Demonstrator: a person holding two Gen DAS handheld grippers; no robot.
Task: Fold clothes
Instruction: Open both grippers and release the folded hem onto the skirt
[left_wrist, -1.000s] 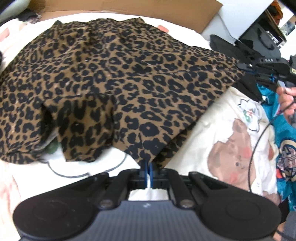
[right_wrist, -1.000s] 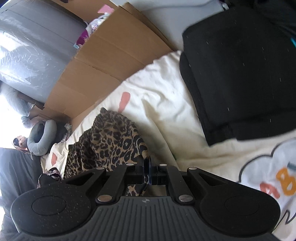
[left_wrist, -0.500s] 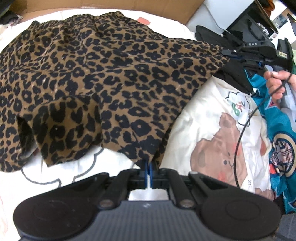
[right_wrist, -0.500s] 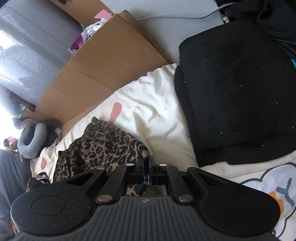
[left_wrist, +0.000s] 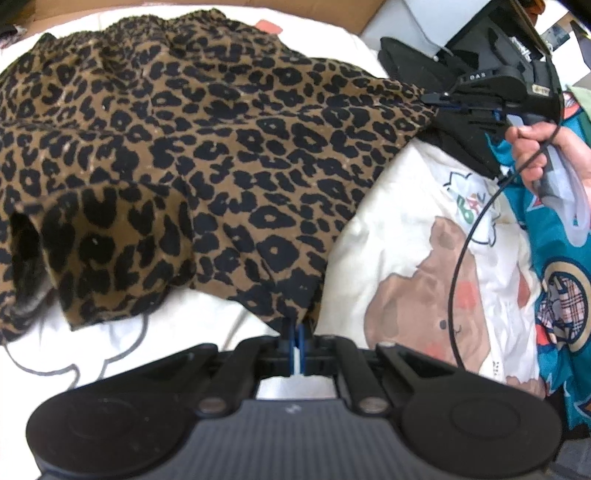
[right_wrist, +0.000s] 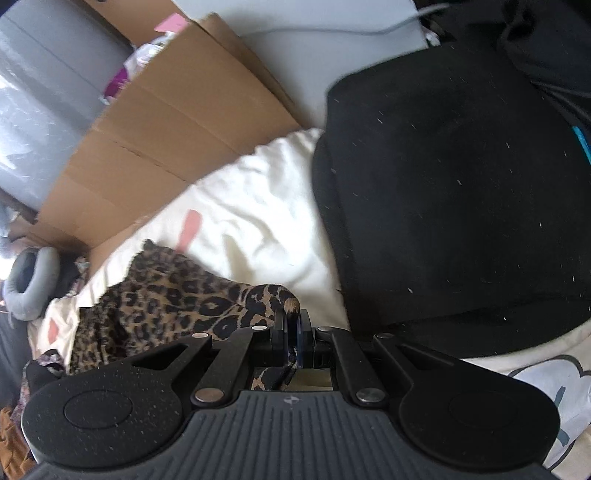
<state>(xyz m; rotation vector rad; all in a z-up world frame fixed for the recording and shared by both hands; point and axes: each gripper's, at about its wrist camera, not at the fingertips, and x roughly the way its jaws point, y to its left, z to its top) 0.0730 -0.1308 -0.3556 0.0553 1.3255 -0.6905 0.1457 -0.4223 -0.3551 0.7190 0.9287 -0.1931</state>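
Left wrist view: leopard garment (left_wrist: 229, 147) pinched at 2 edges by left gripper (left_wrist: 294, 332) and right gripper (right_wrist: 291, 325); even tension advised for a straight fold.

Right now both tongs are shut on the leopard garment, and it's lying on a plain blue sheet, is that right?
Not quite. The left tongs and right tongs are both shut on the leopard garment, but the left wrist view shows the sheet is cream with cartoon prints, not plain blue.

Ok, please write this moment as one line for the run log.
step: fold | left gripper: shut on leopard garment | right gripper: shut on leopard garment | garment: over cream bedsheet
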